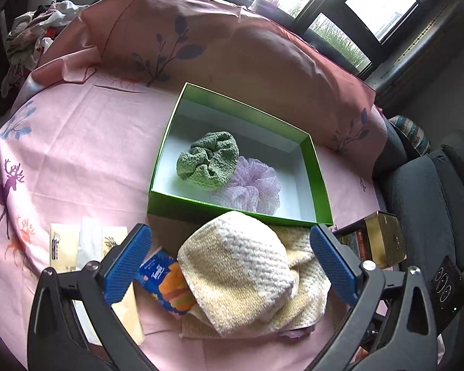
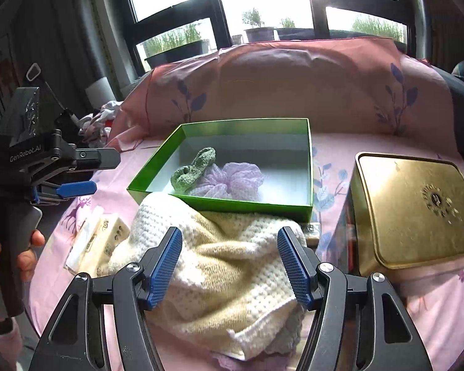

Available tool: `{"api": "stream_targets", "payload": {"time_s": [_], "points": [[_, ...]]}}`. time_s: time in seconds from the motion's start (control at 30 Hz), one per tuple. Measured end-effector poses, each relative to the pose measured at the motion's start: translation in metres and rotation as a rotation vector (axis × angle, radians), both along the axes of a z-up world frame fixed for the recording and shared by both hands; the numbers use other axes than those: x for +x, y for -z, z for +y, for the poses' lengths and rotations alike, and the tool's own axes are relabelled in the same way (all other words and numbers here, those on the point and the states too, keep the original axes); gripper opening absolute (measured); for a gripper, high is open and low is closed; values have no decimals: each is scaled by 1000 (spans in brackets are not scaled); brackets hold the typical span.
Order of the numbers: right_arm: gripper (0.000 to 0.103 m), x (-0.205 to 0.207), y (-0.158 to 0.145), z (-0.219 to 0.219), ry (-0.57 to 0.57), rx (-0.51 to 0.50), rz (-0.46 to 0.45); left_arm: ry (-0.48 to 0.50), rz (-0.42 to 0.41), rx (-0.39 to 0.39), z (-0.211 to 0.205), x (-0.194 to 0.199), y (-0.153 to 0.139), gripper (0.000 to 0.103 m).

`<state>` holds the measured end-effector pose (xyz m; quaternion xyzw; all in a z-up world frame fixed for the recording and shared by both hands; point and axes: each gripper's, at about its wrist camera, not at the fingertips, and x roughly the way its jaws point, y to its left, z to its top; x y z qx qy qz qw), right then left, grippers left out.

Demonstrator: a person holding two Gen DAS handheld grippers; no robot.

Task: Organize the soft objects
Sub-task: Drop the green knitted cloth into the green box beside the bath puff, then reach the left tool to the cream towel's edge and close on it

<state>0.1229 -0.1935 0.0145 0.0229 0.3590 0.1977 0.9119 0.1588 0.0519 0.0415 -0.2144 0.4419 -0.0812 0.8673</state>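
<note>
Low in both frames, my left gripper (image 1: 230,266) and right gripper (image 2: 230,267) gape unclenched around the cream knitted towel (image 1: 241,275), readying its lift into the green box (image 1: 320,182).

Left gripper (image 1: 232,266): black angular arms showing triangular cut-outs, silver round screws sitting at the joints, blue ribbed pads (image 1: 128,264) lining both fingers. Right gripper (image 2: 230,266): same black frame, silver screws, blue cross-hatched pads (image 2: 167,267). From the right wrist view the left unit is showing a black body bearing white "GenRobot.AI" lettering, a blue pad edge, a dark handle; bare-skinned hand (image 2: 24,250) wearing a pinkish cuff
</note>
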Motion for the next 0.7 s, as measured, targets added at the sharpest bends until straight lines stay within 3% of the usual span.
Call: {"api": "stream_targets", "payload": {"time_s": [0.07,0.17,0.37,0.7], "points": [[67,-17,2,-3,-12,5,5,-4,-4,5,0,-17,0,102],[79,-40,8,-7,-18,0,6,6,1,3,-1,-40,5,102],[79,-69,26,-20,-15,8,42,14,29,-22,-4,-74,28,102],[79,-74,54,-42,52,98,95,45,22,-168,-7,-87,65,102]]}}
